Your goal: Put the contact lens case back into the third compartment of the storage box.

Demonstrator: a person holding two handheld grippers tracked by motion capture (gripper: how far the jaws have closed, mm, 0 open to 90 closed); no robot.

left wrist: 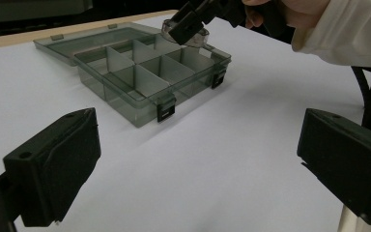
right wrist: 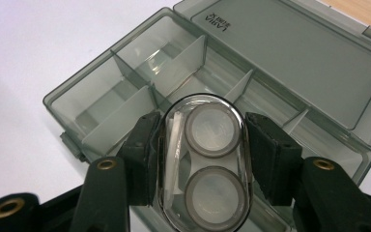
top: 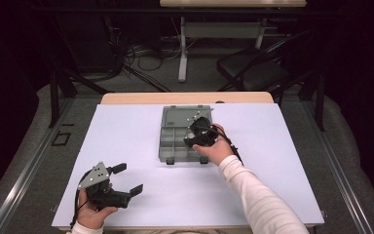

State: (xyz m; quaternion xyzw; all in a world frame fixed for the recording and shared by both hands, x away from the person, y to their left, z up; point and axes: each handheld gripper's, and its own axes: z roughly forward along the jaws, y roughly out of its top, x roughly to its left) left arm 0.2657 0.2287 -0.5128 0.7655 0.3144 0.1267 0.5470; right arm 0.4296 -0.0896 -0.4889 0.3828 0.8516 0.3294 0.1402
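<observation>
Smoky translucent plastic makes up the organizer box (top: 175,141), which sits open near the middle of the white-covered desk (top: 126,126), its lid (right wrist: 290,53) folded flat away from the person so every divided compartment is reachable from above. Two dark latches on the near wall face the person, which suggests the box was set that way for opening and closing from the seated side.

Over the box's right-hand compartments hangs the right hand-held gripper (right wrist: 200,159), its jaws pinching a clear oval case (right wrist: 204,164) by its two long sides. Inside the case two round, pale-lidded wells lie one behind the other, with a thin clear strip beside them. Gripping across the narrow width keeps the case level and leaves its ends free, a hold that would probably let it drop lengthwise into a compartment. In the left gripper view the case (left wrist: 186,31) sits just above the box rim; whether it touches the rim cannot be told.

Near the front left corner of the desk, well apart from the box, the left hand-held gripper (top: 126,180) has its jaws spread wide with nothing between them. It points toward the box, seemingly parked out of the way but ready to steady it.
</observation>
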